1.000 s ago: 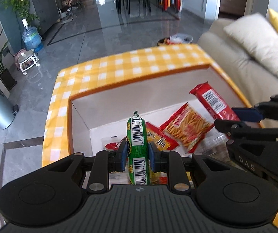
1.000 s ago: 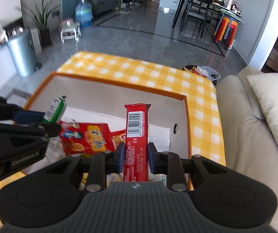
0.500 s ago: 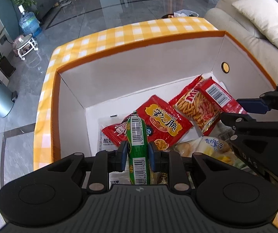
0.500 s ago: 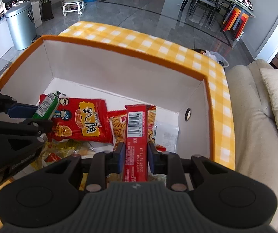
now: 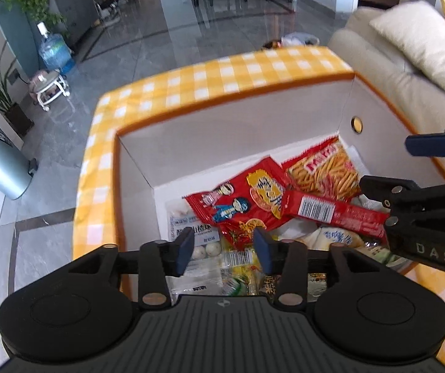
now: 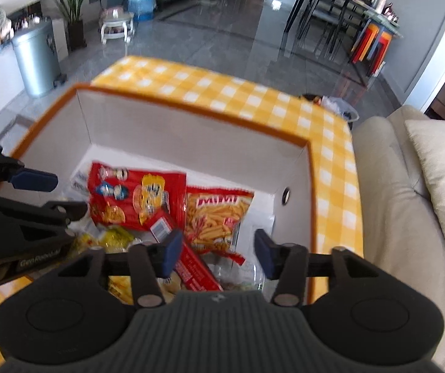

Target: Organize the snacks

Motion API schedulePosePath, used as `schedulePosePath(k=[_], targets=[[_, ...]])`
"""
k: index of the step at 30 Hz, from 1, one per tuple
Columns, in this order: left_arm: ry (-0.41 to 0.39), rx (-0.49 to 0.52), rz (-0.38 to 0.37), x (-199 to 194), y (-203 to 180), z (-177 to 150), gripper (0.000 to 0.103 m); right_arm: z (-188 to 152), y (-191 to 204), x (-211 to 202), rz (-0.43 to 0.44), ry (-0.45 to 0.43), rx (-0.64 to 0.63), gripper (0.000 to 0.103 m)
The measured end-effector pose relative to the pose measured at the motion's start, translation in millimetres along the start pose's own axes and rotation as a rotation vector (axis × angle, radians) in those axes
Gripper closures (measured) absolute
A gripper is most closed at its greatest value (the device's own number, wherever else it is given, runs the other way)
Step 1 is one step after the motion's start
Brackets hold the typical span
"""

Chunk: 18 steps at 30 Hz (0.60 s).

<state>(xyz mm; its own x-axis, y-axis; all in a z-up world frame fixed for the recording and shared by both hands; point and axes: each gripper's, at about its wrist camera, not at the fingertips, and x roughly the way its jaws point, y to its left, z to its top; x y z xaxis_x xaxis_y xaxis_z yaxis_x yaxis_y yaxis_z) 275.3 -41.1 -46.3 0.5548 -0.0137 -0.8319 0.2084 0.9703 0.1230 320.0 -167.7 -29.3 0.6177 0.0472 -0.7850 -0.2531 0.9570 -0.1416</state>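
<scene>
Left wrist view shows both the left gripper [image 5: 224, 250] and right gripper [image 6: 214, 253] with jaws apart and empty over the box [image 5: 253, 121], the red bar [image 5: 334, 211] lying, apparently loose, across the snack packets [image 5: 247, 199], so lift straight up, snagging nothing.

On the right gripper [image 5: 421, 168], seen from your left wrist camera, you can read "DAS" in pale letters on its black body. From your right wrist camera, the left gripper [image 6: 51, 192] carries "GenRobot.AI", partly blurred. The orange stick-snack bag [image 6: 219, 220] shows "MIMI" across its top. The long red bar wrapper [image 5: 334, 213] bears a barcode whose digits are too small to read.
</scene>
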Motion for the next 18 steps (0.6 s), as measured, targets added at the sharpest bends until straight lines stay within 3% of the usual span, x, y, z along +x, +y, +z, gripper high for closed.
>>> schedulePosePath(k=[2,5,8,15,18], targets=[[-0.030,-0.050,-0.016,-10.6,6.9,-0.3,0.039,-0.2,-1.4,-13.8,-0.010,-0.052,0.017,0.039],[-0.089,-0.109,-0.054,-30.9,16.3,-4.4,0.037,-0.4,-4.2,-33.7,-0.013,-0.113,0.045,0.035],[-0.160,-0.134,-0.040,-51.4,20.7,-9.1,0.036,-1.7,-7.2,-58.4,-0.012,-0.171,0.100,0.032],[-0.330,-0.153,-0.005,-104.8,24.6,-25.4,0.020,-13.2,-7.7,-115.8,-0.011,-0.298,0.182,0.017],[-0.405,-0.137,0.048,-128.3,21.2,-33.4,0.015,-23.4,-7.0,-143.4,0.004,-0.349,0.212,0.009]])
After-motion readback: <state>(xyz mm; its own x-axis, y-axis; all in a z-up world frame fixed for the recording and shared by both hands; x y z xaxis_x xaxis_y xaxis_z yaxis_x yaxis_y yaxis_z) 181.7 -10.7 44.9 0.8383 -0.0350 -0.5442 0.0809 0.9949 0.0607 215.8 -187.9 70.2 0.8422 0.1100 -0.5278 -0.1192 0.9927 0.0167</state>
